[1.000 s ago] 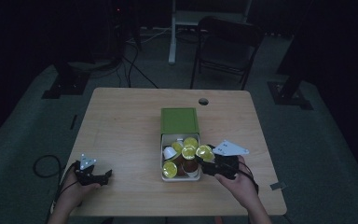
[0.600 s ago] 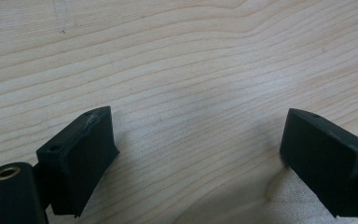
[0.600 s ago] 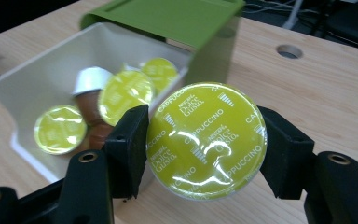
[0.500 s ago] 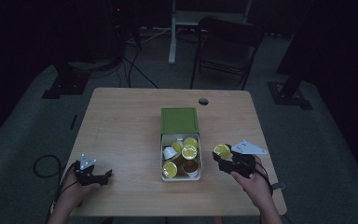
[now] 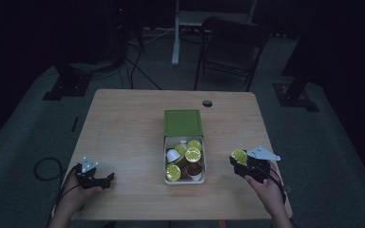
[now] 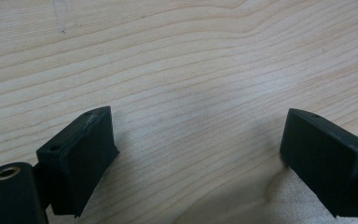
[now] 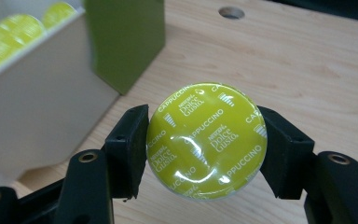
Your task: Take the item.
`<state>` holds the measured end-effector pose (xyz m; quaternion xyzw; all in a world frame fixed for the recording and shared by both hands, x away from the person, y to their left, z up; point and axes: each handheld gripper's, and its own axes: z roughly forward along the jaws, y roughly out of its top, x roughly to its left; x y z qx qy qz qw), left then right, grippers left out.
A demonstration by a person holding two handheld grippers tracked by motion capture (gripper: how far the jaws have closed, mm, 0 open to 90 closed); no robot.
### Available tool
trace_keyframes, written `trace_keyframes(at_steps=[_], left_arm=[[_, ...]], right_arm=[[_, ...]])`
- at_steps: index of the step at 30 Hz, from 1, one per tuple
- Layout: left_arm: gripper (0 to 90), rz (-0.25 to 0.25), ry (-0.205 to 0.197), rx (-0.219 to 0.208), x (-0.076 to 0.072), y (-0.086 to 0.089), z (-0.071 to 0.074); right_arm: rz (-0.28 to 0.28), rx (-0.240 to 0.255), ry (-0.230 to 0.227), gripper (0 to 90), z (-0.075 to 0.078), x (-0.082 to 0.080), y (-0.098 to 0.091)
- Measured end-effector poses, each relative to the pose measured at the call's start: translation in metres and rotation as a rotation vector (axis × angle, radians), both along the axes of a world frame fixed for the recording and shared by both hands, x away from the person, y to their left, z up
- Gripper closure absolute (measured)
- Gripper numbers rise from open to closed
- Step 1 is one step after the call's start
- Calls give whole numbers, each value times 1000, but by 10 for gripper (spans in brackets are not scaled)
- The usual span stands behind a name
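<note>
On the desk (image 5: 123, 128) the right gripper (image 5: 245, 166) sits near the right edge, just right of the open box (image 5: 184, 176), grasping a lime-lidded capsule (image 5: 239, 156). From the high view the capsule reads as a small yellow-green disc at the gripper's front; the right gripper view resolves the foil lid (image 7: 208, 140), printed "Dolce Gusto Cappuccino", pinched at its rim between the two black jaws, one at each side, lid facing the camera. That same view shows the box's pale wall (image 7: 42, 93) and its green lid (image 7: 126, 42) off to the left, with further capsules (image 7: 14, 32) inside, and a round hole (image 7: 231, 12) in the desk near the far edge. The left gripper (image 5: 94, 175) rests near the front left corner; the left gripper view shows its jaws released, wide apart over bare wood grain (image 6: 186, 70), nothing between them. Against the frame one second earlier, the right gripper has withdrawn from over the box to the bare desk beside it, carrying the capsule clear; the left gripper has not shifted. Several capsules remain in the box, which lies at the middle of the desk towards the front edge.
</note>
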<state>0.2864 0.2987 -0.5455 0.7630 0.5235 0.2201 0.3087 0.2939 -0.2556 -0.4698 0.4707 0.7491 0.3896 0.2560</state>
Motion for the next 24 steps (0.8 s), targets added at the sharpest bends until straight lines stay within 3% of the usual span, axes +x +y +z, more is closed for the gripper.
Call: trace_keyframes(at_steps=[11, 24], left_arm=[[103, 0, 0, 0, 0, 0, 0], [103, 0, 0, 0, 0, 0, 0]], right_arm=[[-59, -14, 43, 397, -29, 6, -22], [-113, -23, 86, 396, -47, 8, -40]])
